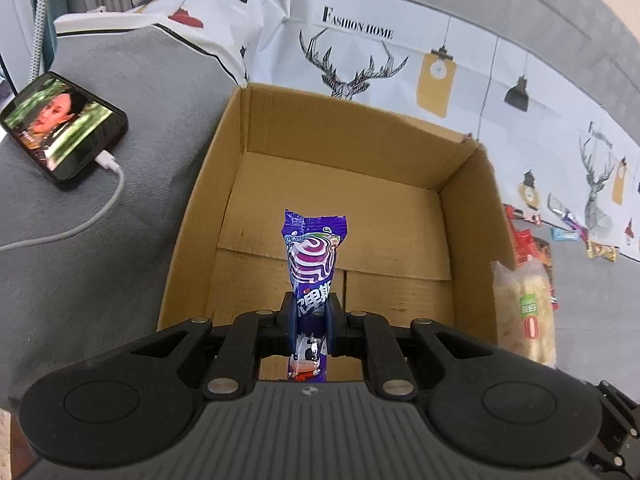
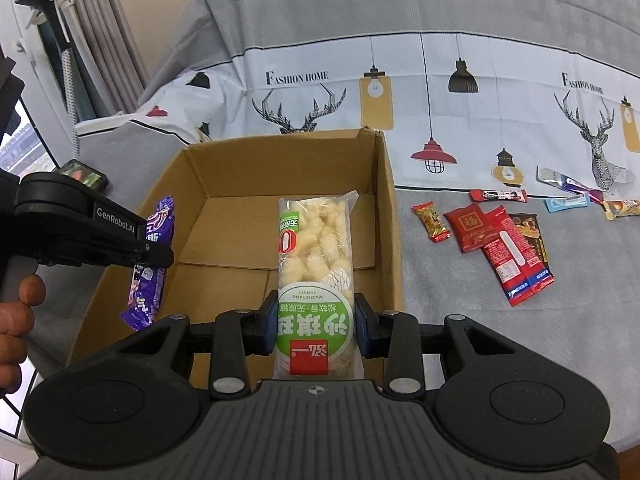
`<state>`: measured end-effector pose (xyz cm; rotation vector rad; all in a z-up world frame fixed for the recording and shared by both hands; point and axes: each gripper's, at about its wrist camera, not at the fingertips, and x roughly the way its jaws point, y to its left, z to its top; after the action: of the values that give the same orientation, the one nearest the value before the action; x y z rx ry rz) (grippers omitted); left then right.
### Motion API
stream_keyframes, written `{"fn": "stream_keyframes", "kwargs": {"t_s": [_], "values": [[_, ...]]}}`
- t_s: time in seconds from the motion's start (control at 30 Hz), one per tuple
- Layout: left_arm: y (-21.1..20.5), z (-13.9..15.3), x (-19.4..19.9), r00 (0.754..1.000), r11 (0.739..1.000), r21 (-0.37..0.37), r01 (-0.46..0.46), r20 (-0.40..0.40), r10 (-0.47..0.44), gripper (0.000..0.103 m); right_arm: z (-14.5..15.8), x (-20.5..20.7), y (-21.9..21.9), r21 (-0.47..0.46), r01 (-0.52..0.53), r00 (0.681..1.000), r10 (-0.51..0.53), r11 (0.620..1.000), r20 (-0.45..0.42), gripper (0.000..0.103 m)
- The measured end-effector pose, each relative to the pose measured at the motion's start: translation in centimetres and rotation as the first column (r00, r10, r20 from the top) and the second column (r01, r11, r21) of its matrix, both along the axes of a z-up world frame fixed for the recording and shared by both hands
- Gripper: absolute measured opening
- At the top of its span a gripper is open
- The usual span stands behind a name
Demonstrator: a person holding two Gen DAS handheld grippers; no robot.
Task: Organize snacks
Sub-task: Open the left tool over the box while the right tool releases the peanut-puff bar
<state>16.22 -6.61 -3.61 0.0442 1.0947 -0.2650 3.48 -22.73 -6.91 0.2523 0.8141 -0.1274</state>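
A phone (image 1: 64, 126) lies on the grey bedding (image 1: 92, 240), screen lit with video, white charging cable (image 1: 80, 220) plugged into its near end. White sheet (image 2: 460, 92) printed with deer heads, hanging lamps, "Fashion Home" lettering. Grey curtains (image 2: 100, 40) at upper left.

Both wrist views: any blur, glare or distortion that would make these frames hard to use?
Left wrist view: sharp on the purple candy pack and cardboard box; fisheye bends the edges, dark corners; the phone screen is bright, no glare. Right wrist view: crisp label on the rice snack pack; even soft light, faint shadows; the window at left is bright.
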Motion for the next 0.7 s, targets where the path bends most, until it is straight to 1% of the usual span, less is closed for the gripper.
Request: {"fn": "stream_keyframes", "kwargs": {"t_s": [0.37,0.6,0.63,0.67,0.7], "values": [[-1.0,-3.2,2.8,0.999,0.999,0.048,0.01,-0.038,-0.008,0.015,-2.6,2.9,-0.8,-0.005,0.001,0.999,-0.002,1.0,-0.046,0.038],[-1.6,-4.1,3.6,1.0,0.996,0.088,0.019,-0.024,-0.017,0.015,-3.1,4.3,-1.0,-0.009,-0.003,0.999,0.003,1.0,-0.042,0.038],[-1.8,-4.1,3.7,0.999,0.995,0.094,0.028,-0.023,-0.026,0.018,-3.1,4.5,-1.0,-0.009,-0.007,0.999,0.006,1.0,-0.041,0.039],[-1.8,-4.0,3.7,0.999,0.994,0.106,0.033,-0.015,-0.031,0.034,-3.0,4.7,-1.0,-0.013,-0.007,0.999,0.007,1.0,-0.038,0.041],[-1.8,-3.9,3.6,0.999,0.993,0.117,0.034,-0.006,-0.033,0.051,-2.8,4.7,-0.9,-0.017,-0.003,0.999,0.002,1.0,-0.034,0.048]]}}
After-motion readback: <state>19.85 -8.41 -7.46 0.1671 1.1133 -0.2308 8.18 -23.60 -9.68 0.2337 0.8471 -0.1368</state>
